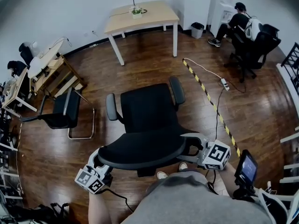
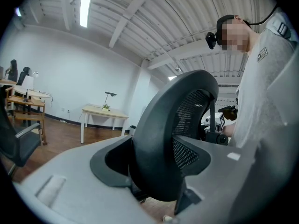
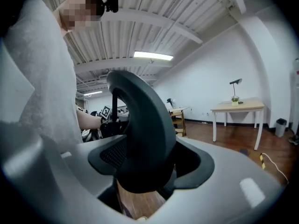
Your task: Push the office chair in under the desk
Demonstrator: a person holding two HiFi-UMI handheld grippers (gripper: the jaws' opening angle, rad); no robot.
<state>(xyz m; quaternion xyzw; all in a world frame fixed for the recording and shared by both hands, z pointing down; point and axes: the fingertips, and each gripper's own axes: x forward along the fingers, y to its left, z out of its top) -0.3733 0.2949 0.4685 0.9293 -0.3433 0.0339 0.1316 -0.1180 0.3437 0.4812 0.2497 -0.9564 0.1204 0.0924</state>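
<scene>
- The person stands behind the office chair (image 1: 149, 111), one arm reaching forward to each side of its backrest
- The left gripper (image 1: 99, 162) sits at the backrest's left end, its marker cube turned down and outward; the bare forearm (image 1: 98, 208) trails back toward the body
- The right gripper (image 1: 190, 144) sits at the backrest's right end, cube facing up
- The left gripper pinches the thick backrest rim, which fills the space between its jaws
- The right gripper has its jaws spread wide around the rim without pressing it
- The office chair stands on the wooden floor (image 1: 154, 59), seat turned toward the pale counter (image 1: 156, 13) and well apart from it
- Only the head view shows that gap, along with a yellow-and-black strip (image 1: 208, 94) on the floor to the right and a second black chair (image 1: 63, 111) to the left
- Only the left gripper view shows the mesh face of the backrest (image 2: 187, 120) and the person's torso just beside it
- Only the right gripper view shows the other gripper's cube (image 3: 107, 111) beyond the rim
</scene>
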